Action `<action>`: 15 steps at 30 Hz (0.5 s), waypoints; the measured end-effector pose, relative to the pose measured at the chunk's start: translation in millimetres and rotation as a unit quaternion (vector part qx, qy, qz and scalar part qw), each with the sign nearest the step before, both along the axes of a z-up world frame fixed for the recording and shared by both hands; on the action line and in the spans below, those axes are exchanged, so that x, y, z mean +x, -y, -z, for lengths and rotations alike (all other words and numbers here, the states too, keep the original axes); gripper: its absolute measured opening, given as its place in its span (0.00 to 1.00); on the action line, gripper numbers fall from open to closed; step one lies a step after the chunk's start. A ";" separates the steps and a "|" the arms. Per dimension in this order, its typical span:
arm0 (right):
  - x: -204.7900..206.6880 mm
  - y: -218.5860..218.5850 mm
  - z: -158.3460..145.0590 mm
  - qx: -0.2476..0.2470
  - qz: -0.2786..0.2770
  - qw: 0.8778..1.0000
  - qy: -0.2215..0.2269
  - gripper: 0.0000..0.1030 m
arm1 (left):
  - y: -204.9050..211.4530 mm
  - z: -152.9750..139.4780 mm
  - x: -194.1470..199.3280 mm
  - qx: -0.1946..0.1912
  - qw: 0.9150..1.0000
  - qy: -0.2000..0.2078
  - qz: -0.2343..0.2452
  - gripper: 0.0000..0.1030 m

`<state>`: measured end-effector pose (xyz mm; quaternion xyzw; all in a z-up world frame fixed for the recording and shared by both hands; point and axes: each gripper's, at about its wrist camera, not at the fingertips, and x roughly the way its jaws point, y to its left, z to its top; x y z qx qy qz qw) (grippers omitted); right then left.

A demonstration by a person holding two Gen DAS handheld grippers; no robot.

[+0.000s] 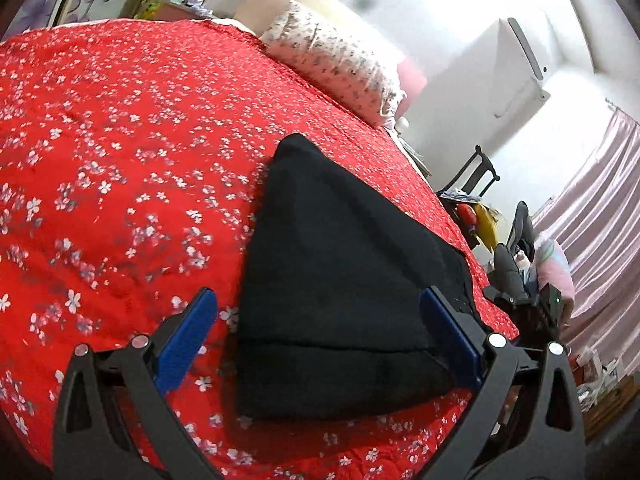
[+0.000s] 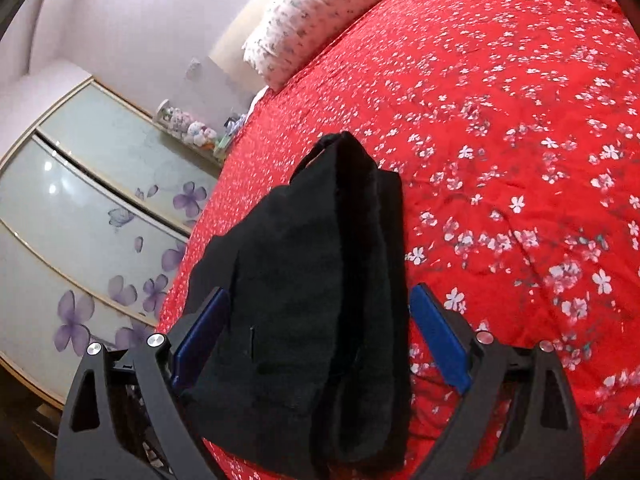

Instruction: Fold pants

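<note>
Bedroom setting: a bed (image 1: 120, 128) under a red coverlet printed with small white blossoms fills most of both views, with a floral pillow (image 1: 332, 60) at its head, a wardrobe (image 2: 80, 208) with purple flower decals along one side, and pale curtains (image 1: 592, 216) with assorted clutter on the other. On the coverlet, close to the bed's near edge, lie the black pants (image 1: 340, 280), already gathered into a compact, roughly triangular bundle of several layers; the right wrist view shows the stacked edges running lengthwise as thick, soft ridges. Fabric appears heavy-knit or fleece, matte and limp. Judged: light for its bulk, no stiffness, not slippery, not fragile, but the layers are likely to slide on one another and sag if lifted from a single point. The left gripper (image 1: 316, 340) hovers with its blue-padded jaws spread wide, one either side of the bundle's broad hemmed end, grasping nothing. The right gripper (image 2: 320, 344) is likewise released, jaws straddling the thick folded edges at the opposite end. Recommended hold, as a judgement: pinch through all layers at the two corners of one end, near the doubled edge, so the stack moves as one. Whether either pad touches cloth cannot be determined.
</note>
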<state>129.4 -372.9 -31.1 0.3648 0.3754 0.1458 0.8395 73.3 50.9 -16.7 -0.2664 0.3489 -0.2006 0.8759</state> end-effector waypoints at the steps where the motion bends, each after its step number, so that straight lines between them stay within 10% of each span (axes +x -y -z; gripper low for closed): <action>1: -0.1 -0.2 0.0 -0.002 -0.007 1.000 0.000 0.91 | -1.2 0.4 1.1 -0.002 1.000 -0.003 0.000 0.98; 15: 0.1 -22.3 -17.1 -0.034 -0.085 0.995 0.025 0.93 | 4.4 2.2 2.8 0.016 1.000 -0.005 0.001 0.98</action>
